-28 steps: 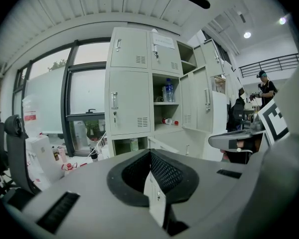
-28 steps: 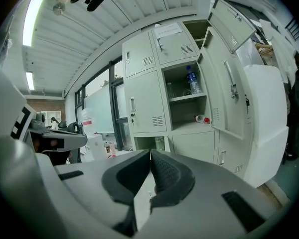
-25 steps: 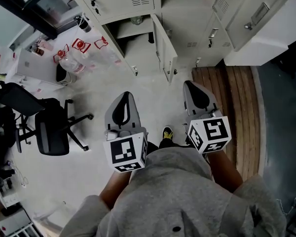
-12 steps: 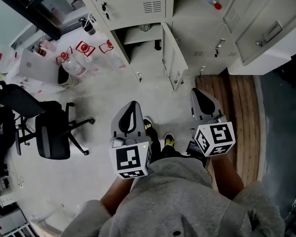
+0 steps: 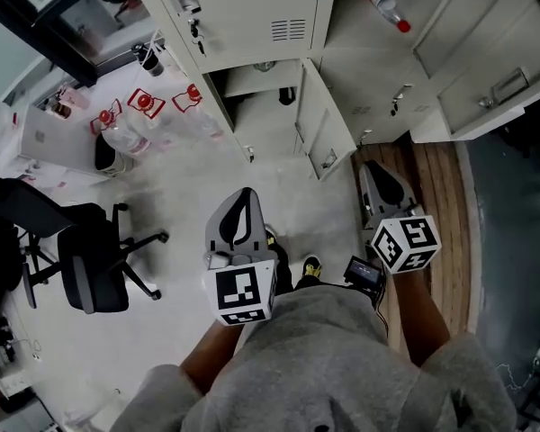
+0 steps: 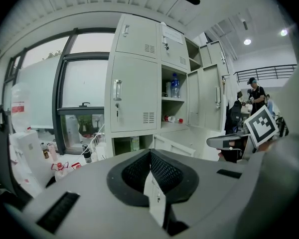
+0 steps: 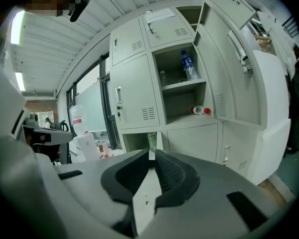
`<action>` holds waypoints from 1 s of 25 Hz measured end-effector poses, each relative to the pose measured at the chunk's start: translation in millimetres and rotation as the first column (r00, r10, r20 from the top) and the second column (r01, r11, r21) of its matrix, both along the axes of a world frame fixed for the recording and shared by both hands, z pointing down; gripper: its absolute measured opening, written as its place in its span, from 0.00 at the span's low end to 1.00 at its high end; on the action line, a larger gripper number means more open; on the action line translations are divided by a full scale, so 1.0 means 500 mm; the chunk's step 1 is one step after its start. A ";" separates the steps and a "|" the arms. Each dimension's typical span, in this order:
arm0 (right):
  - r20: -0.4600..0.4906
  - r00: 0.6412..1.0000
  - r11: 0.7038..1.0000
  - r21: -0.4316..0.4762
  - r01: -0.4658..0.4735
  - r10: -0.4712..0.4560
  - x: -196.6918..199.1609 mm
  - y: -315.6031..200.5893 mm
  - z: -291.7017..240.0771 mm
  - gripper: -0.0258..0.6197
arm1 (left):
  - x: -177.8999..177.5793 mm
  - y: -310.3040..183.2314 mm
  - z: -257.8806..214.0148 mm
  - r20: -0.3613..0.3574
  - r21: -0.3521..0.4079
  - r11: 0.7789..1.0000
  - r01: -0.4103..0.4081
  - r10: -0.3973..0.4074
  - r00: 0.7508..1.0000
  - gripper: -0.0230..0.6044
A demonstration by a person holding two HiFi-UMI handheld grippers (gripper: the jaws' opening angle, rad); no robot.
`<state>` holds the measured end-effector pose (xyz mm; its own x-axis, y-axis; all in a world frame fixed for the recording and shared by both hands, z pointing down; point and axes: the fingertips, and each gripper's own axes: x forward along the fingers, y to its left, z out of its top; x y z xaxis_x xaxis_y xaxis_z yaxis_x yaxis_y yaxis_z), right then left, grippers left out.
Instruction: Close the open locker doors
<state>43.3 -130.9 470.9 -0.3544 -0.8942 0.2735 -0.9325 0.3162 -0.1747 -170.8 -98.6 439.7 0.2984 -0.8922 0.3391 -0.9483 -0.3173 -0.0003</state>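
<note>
The beige lockers [image 5: 252, 7] stand ahead of me. A low door [image 5: 322, 133] swings out over the floor, and taller doors [image 5: 486, 52] hang open on the right. In the right gripper view those upper doors [image 7: 229, 68] uncover shelves with a water bottle [image 7: 188, 66] and a red-capped bottle [image 7: 202, 110]. My left gripper [image 5: 240, 207] is shut and holds nothing, well short of the low door. My right gripper [image 5: 379, 175] is also shut and empty, near that door's outer edge but apart from it. The low door [image 6: 177, 146] shows just past the left gripper [image 6: 150, 151].
A black office chair [image 5: 85, 250] stands at the left. Clear bottles with red labels [image 5: 144, 106] sit on the floor beside the lockers. A strip of wooden floor [image 5: 441, 232] runs under my right gripper. The person's shoes [image 5: 310, 266] are between the grippers.
The lockers have come closer and lower in the head view as the person steps towards them. Both grippers have moved along with the person and stayed shut.
</note>
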 end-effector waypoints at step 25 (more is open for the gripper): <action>-0.015 0.999 0.991 -0.124 0.043 -0.046 -0.023 -0.103 0.110 0.21 | -0.032 -0.150 0.055 0.018 -0.048 0.998 -0.030 0.031 0.999 0.05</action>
